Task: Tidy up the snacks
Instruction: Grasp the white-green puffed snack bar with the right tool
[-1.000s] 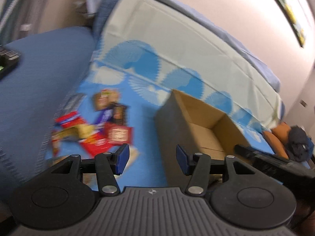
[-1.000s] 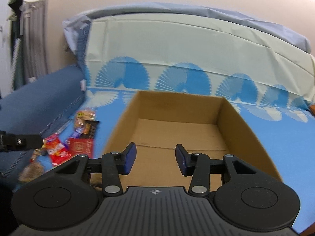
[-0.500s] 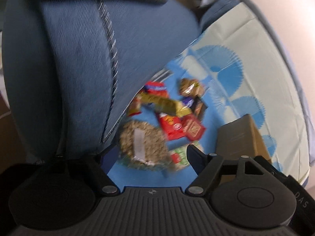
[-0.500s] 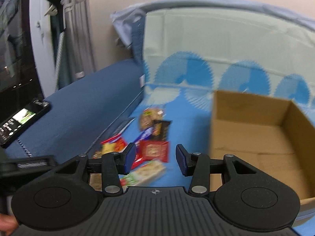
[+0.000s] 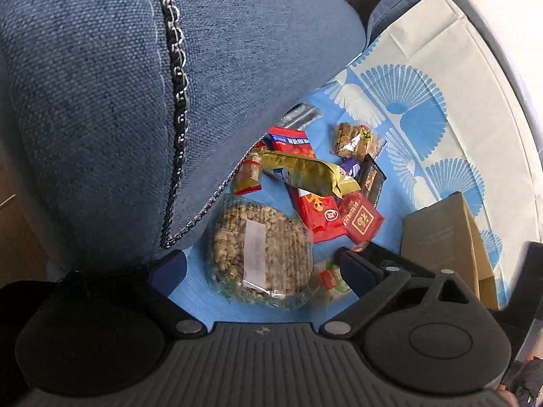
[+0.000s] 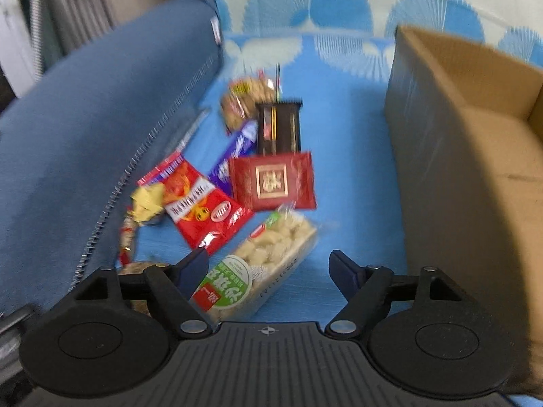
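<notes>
A pile of snack packs lies on the blue patterned cover beside a blue cushion. My left gripper (image 5: 261,269) hangs over a round clear pack of nut brittle (image 5: 261,237). Its jaws are opening wide; the pack lies between them, with no pad pressing on it. My right gripper (image 6: 268,266), jaws also opening, is above a long clear pack with a green label (image 6: 271,251), untouched. Farther off lie a red pack (image 6: 203,203), a dark red square pack (image 6: 271,179), a black bar (image 6: 278,129) and a gold wrapper (image 5: 305,173).
An open cardboard box (image 6: 458,135) stands to the right of the pile, its near wall (image 5: 441,237) close to my right-hand finger. The thick blue cushion (image 5: 135,101) rises on the left, its zip edge touching the pile. A pale cover lies behind.
Both views swung from the box down to the snack pile. The left jaws spread wide around the round pack. The right gripper moved left and lower, and its jaws widened.
</notes>
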### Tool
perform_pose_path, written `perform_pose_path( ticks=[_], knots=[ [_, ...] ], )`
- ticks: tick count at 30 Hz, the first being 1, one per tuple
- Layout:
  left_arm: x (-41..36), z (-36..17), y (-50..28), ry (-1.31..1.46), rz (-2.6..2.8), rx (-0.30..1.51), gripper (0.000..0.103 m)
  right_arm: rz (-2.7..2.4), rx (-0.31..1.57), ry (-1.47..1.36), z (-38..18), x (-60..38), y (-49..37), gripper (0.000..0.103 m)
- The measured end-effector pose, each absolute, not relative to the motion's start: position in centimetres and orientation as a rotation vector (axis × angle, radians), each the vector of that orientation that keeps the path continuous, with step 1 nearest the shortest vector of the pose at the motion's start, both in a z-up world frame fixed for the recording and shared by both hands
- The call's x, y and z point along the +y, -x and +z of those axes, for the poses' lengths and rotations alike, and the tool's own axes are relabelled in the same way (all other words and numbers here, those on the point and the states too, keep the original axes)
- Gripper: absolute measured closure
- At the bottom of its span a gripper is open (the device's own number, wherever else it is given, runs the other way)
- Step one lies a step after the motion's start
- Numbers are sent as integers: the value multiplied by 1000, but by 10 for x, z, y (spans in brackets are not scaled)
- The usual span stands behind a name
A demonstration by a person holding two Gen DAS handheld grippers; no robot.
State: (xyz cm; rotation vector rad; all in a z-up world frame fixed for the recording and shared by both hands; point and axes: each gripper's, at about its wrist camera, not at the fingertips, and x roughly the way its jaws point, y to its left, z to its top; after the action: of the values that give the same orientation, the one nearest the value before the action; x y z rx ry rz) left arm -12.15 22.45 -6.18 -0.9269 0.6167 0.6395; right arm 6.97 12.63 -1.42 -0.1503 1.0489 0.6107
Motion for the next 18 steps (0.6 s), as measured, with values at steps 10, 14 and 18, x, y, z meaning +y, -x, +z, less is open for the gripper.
perform_pose_path(
  ticks=[10, 14, 18],
  knots=[
    [224, -61, 121, 932, 637, 612, 5, 635, 1031, 242, -21, 122, -65, 65],
    [224, -61, 119, 925, 642, 615, 7, 665, 997, 232, -3, 100, -60, 65],
    [219, -61, 116, 870, 692, 659, 31, 750, 987, 240, 18, 77, -45, 65]
  ],
)
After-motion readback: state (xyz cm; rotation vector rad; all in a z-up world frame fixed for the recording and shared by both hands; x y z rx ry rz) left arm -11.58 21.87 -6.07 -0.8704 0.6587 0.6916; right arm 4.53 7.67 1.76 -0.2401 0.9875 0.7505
